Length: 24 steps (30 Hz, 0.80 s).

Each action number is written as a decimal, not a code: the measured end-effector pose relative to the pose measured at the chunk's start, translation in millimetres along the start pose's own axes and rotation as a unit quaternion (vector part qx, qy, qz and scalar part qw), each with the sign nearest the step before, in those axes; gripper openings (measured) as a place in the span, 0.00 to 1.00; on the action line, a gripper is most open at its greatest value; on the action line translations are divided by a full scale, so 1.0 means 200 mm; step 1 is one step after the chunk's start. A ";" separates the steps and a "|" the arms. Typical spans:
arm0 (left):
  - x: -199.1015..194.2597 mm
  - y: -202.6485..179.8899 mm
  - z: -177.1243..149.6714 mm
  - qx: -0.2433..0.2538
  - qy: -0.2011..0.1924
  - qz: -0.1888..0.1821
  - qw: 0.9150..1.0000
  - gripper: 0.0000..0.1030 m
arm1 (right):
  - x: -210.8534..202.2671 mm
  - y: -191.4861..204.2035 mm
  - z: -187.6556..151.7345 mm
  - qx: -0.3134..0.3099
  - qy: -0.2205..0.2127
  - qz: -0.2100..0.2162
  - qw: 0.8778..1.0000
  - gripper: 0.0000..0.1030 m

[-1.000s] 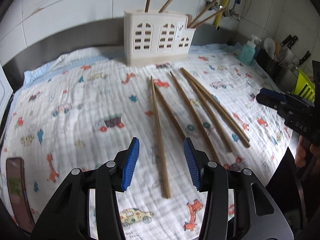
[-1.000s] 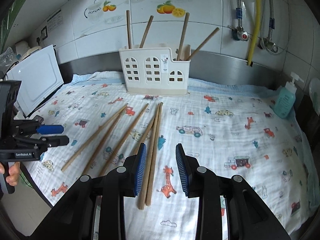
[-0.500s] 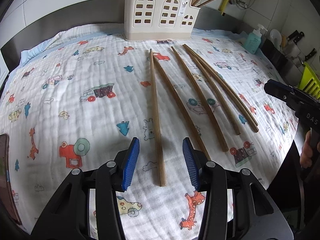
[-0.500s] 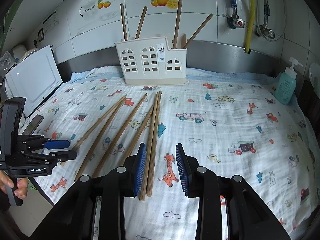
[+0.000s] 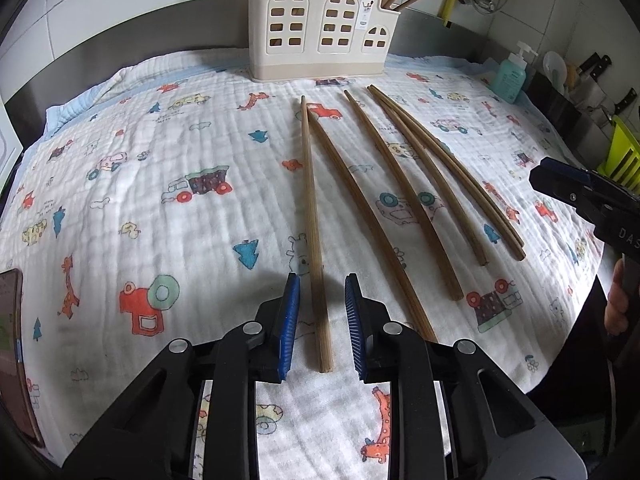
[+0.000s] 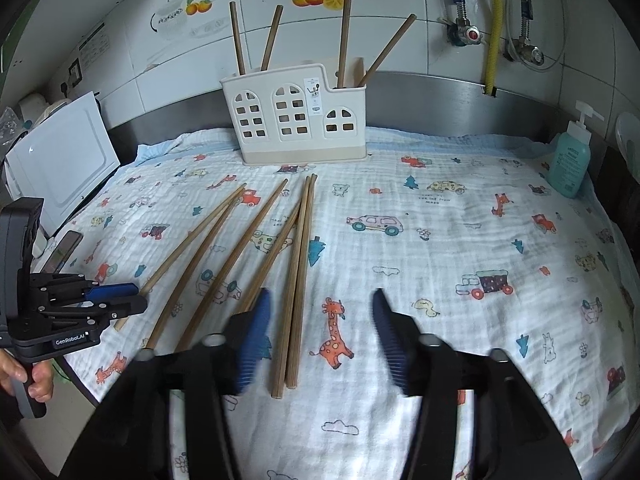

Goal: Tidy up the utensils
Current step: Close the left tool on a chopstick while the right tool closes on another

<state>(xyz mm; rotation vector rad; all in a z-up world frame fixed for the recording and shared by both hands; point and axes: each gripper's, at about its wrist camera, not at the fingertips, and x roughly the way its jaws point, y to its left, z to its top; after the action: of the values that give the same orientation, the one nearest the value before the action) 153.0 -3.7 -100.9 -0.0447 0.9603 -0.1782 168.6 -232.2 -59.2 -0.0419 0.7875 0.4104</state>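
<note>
Left gripper: I have the left gripper (image 5: 320, 320) low in the centre of its own view, jaws narrow and closing, blue pads on either side of one chopstick but not yet pressing it.
Chopstick between the pads: this chopstick (image 5: 312, 216) lies flat on the cloth, running from the lower centre up toward the holder; its near end sits just below the pads.
Other chopsticks: four more loose chopsticks (image 5: 404, 184) fan out to the right of it in the left view, all flat on the cloth; the nearest one touches it at the far tip.
Right gripper: my right gripper (image 6: 320, 336) shows at the bottom centre of its own view, jaws wide and opening, motion-blurred, nothing held; a printed giraffe and the near ends of two chopsticks lie between its fingers.
Holder: the cream utensil holder (image 6: 294, 120) stands upright at the upper centre, at the far edge of the cloth, with four chopsticks leaning in it.
Cloth: a white printed cloth (image 6: 460, 248) covers the counter.
Soap bottle: a teal pump bottle (image 6: 570, 156) stands at the right edge.
Phone: a phone (image 5: 12, 344) lies at the far left edge of the left view.
</note>
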 end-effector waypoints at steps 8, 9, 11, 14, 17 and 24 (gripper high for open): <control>0.01 -0.05 -0.01 0.028 -0.010 0.051 0.998 0.07 | 0.02 0.01 -0.02 -0.008 0.007 -0.001 1.000 0.57; 0.00 -0.04 -0.01 0.025 -0.010 0.052 0.998 0.07 | 0.02 0.01 -0.02 -0.013 0.008 -0.003 1.000 0.57; 0.00 -0.03 0.00 0.014 -0.009 0.046 0.999 0.07 | 0.03 0.02 -0.03 -0.016 0.011 -0.003 1.000 0.57; 0.00 -0.02 0.00 0.020 -0.008 0.044 0.999 0.07 | 0.04 0.02 -0.05 -0.015 0.017 0.000 1.000 0.57; 0.00 -0.02 0.00 0.020 -0.008 0.043 0.999 0.07 | 0.07 0.02 -0.07 -0.008 0.028 0.015 0.999 0.43; 0.00 -0.02 -0.02 0.017 -0.008 0.038 0.999 0.07 | 0.13 0.02 -0.09 -0.001 0.049 0.022 0.999 0.21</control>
<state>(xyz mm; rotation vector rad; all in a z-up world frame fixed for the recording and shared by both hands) 149.6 -7.9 -101.9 0.0206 0.9407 -0.1239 171.0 -222.5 -90.8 -0.0469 0.8860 0.4530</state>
